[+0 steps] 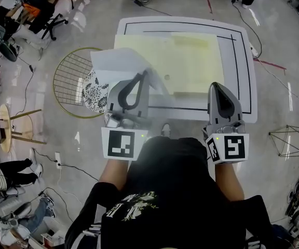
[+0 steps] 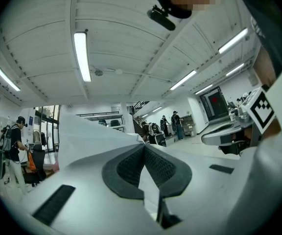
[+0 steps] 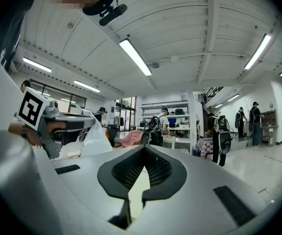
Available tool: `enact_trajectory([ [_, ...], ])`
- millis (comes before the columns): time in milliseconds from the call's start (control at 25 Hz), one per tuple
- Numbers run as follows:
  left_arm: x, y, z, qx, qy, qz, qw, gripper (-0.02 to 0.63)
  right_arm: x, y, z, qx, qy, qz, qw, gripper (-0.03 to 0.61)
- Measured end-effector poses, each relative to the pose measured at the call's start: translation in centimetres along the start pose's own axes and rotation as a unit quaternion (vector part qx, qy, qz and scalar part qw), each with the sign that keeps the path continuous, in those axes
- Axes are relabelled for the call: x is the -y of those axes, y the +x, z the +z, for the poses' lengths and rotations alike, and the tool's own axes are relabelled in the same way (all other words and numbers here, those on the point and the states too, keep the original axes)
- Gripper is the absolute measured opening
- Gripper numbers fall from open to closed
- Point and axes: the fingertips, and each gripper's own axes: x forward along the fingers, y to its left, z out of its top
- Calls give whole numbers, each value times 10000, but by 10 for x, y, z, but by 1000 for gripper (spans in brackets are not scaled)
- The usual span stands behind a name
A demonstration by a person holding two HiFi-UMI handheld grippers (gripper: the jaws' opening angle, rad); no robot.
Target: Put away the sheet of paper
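A white sheet of paper (image 1: 122,66) is pinched at its edge by my left gripper (image 1: 145,74), which is shut on it. The sheet hangs bent over the table's left corner and partly above the wire basket (image 1: 69,79). In the left gripper view the paper (image 2: 89,136) rises to the left of the closed tips (image 2: 144,147) and a strip of it runs down between the pads. My right gripper (image 1: 215,86) sits at the table's near edge, level, with its tips (image 3: 144,148) together and nothing in them. The right gripper view also catches the paper (image 3: 96,137) off to its left.
A white table (image 1: 243,61) with black border lines carries a pale yellow mat (image 1: 191,61). The round gold wire basket stands on the floor left of the table, with a patterned cloth (image 1: 93,90) in it. Chairs, cables and several people are farther off.
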Motion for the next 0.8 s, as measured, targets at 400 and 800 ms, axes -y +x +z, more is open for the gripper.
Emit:
enact_trajectory([
  [400, -17, 23, -16, -26, -142, -231, 9996, 0, -3, 23, -8, -196, 44, -137, 9997, -8],
  [800, -20, 46, -30, -301, -161, -347, 9988, 0, 7, 53, -22, -413, 124, -75, 9990, -8],
])
